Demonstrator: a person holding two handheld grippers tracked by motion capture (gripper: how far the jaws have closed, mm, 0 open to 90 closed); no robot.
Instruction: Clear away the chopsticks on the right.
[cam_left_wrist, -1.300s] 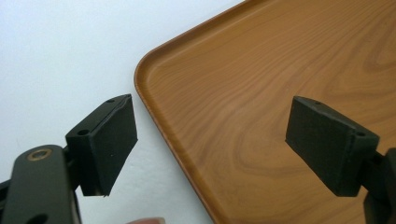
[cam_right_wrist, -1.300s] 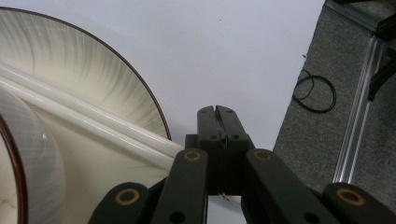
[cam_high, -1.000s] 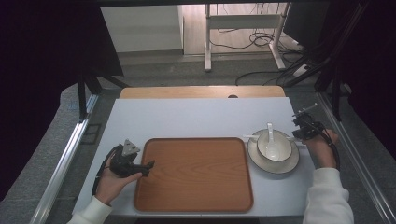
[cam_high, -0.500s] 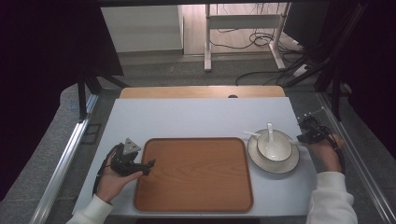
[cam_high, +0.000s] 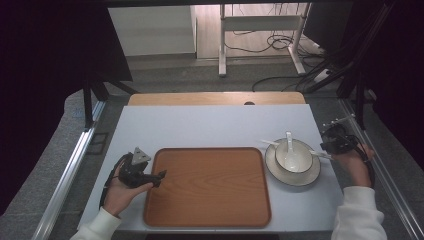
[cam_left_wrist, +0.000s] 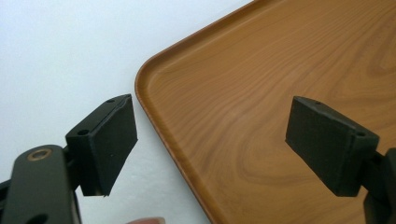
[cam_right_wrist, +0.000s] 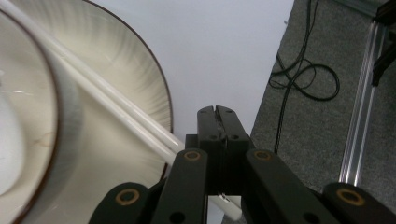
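Seemingly right gripper fingers meet beside chopsticks; contact unclear overhead.

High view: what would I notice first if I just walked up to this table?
Probably the big wooden tray, bare, at the middle of the white table. Right of it a white bowl with a spoon in it sits on a plate, with white chopsticks lying across. The left gripper rests open at the tray's left edge, while the right gripper, jaws shut, sits by the plate's right rim.
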